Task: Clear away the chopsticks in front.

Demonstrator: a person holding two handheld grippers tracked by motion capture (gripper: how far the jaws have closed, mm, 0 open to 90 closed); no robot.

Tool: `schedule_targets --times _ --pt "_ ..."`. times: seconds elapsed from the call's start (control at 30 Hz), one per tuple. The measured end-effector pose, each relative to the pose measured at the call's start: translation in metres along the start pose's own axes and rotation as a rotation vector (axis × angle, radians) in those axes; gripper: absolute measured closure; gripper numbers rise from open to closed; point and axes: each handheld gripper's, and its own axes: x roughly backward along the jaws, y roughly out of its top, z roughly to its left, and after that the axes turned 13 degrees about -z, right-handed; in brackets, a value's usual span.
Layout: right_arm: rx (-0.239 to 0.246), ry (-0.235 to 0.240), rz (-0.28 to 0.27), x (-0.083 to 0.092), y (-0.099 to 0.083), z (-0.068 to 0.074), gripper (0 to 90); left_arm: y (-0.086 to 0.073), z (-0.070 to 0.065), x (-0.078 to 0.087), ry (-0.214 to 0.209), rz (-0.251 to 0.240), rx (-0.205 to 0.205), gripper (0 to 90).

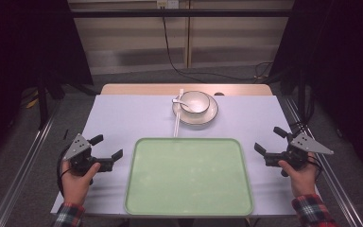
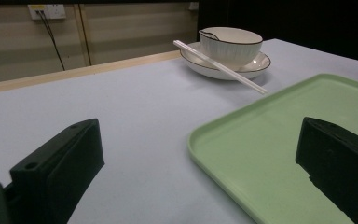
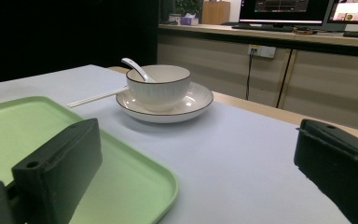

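A light green tray [image 1: 189,204] lies bare at the front middle of the table, seen also as the tray [image 2: 279,140] and the tray [image 3: 37,126] in the gripper views. Behind it a white bowl [image 1: 194,101] sits on a white plate [image 1: 196,118]; a white spoon [image 3: 137,69] rests in the bowl [image 3: 161,88]. White chopsticks [image 1: 177,116] lean across the plate's left rim. My left gripper [image 1: 107,147] is open, left of the tray. My right gripper [image 1: 268,140] is open, right of the tray. Both hold nothing.
A pale lilac cloth [image 1: 123,118] covers the table, whose wooden far edge [image 1: 137,88] shows behind it. Metal rails [image 1: 23,165] run along both sides. A cable [image 1: 170,52] hangs down the far wall. Monitors [image 3: 284,9] stand on a counter.
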Motion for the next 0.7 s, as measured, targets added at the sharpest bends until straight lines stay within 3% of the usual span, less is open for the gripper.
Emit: schedule_targets --times 0.37,0.7 --pt "-0.001 0.004 -0.005 0.000 0.001 0.001 0.3 0.001 0.000 0.000 0.005 0.000 0.005 0.3" --pt "0.006 0.024 0.003 0.003 0.000 0.003 0.6 0.004 -0.003 -0.015 -0.001 0.004 0.006 0.1"
